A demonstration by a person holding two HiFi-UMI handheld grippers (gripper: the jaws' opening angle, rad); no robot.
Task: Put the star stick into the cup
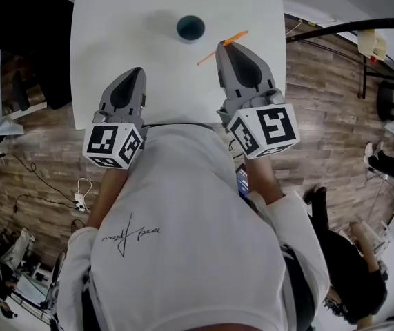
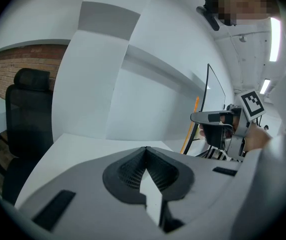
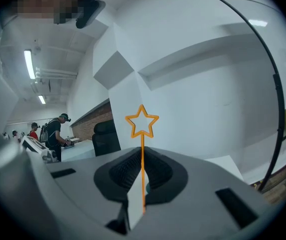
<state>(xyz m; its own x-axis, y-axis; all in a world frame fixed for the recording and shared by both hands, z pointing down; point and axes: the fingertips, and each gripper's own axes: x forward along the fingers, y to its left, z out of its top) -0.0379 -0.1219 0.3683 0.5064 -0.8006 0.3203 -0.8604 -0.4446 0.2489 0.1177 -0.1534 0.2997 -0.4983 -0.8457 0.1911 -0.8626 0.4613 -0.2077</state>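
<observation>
The star stick (image 3: 143, 156) is being pinched between the closed jaws of the right tool (image 1: 224, 45), lying aslant across its tip. The cup (image 1: 190, 27) is standing on the worktop (image 1: 114, 33) just ahead-left of this tool. The left tool (image 1: 139, 70), closed and empty, is hanging farther away.

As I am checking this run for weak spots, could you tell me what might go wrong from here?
1. The right gripper pinches the thin star stick only on its shaft, so it might twist or slip while being turned.
2. The cup is small and stands free on the table; a badly aimed stick end could miss its mouth or tip it.
3. The left gripper is shut, empty and away from the cup, so nothing steadies it.
</observation>
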